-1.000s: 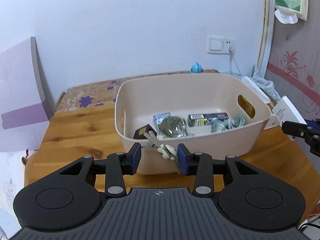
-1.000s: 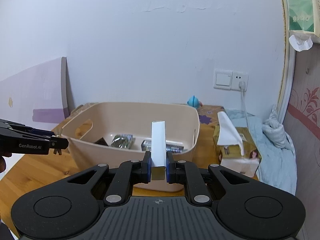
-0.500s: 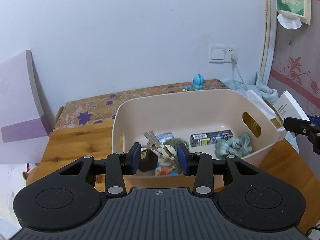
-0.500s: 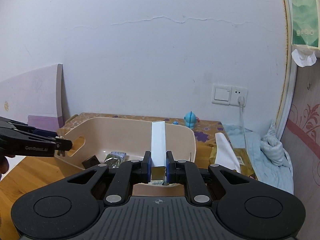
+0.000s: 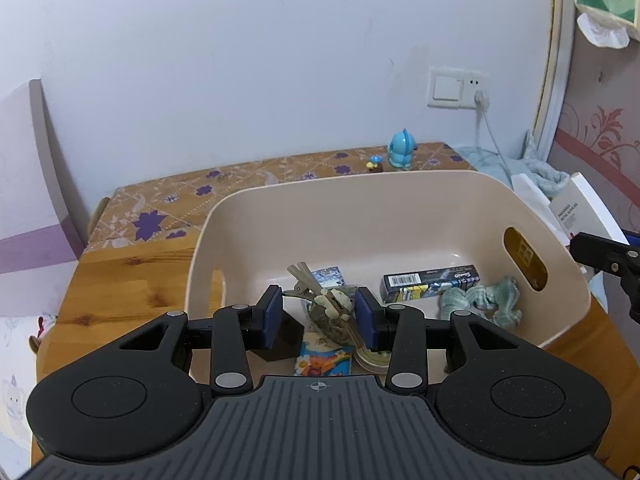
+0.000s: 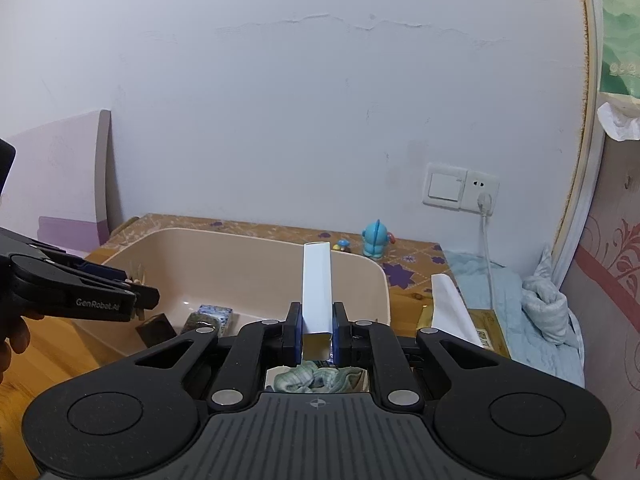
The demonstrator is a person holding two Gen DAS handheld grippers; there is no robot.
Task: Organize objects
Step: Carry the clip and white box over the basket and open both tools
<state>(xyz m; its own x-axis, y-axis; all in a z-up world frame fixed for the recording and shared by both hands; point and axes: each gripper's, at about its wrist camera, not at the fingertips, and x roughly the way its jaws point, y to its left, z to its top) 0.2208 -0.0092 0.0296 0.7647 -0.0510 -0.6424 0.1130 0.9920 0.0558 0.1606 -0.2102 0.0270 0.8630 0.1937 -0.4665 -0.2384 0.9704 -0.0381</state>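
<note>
Gripping white box point(image 6: 317, 286) over bin point(image 6: 362, 280)

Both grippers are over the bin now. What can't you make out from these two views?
- Left gripper: whether the hair clip is pinched or loose; jaws look apart.
- Round container, left wrist view: mostly behind the right finger.
- White box: print faces away in right wrist view.
- Socks: cut off by gripper body.

- Your left matte black plastic two-finger gripper point(image 5: 319, 317): blue rubber pads point(image 5: 271, 316), silver screws at linkage pivots, two round discs, ribbed grey housing with a crosshair mark.
- Your right matte black plastic two-finger gripper point(image 6: 316, 334): same build.
- White "GenRobot.AI" lettering on the left one's finger, seen from the right wrist.
</note>
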